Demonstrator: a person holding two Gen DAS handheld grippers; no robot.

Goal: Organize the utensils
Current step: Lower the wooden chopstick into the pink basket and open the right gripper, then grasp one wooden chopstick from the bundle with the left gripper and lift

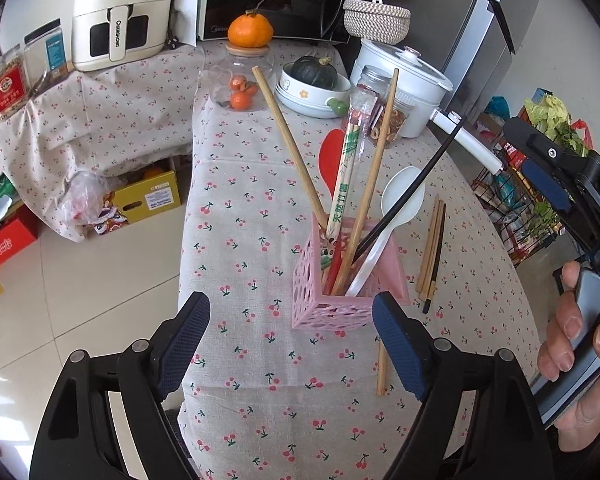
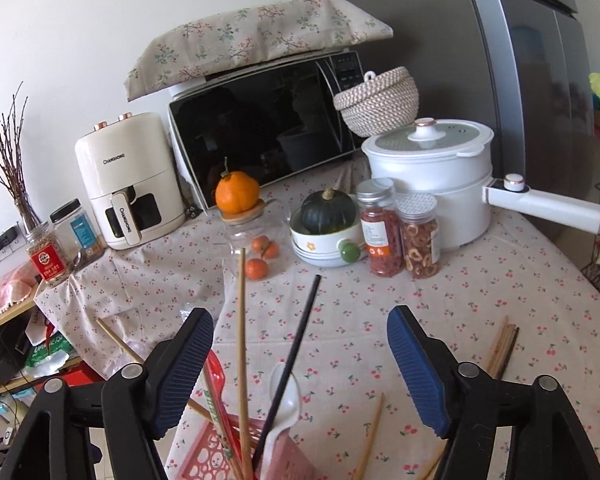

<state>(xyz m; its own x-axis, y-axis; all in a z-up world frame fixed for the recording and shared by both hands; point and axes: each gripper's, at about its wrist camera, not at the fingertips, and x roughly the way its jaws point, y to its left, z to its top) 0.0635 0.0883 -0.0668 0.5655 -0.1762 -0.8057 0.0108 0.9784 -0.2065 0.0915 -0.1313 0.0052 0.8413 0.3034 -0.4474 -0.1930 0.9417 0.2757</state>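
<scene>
Right wrist view cuts off the holder (image 2: pixel 236 456) at the bottom edge, so you can't see its base there. Your right gripper (image 2: pixel 300 372) has its jaws spread wide above it, nothing between the pads. Left gripper (image 1: pixel 292 344) is also spread, just short of the holder (image 1: pixel 340 280), not touching it. One loose chopstick (image 1: pixel 381 368) is partly hidden behind the left gripper's finger. Holder sits near the table's (image 1: pixel 260 184) left edge; bare cloth lies ahead. It holds wooden chopsticks, a wrapped pair, a black chopstick (image 1: pixel 412 188) and a white spoon (image 1: pixel 396 212). More chopsticks (image 1: pixel 432 256) lie just right of it.
</scene>
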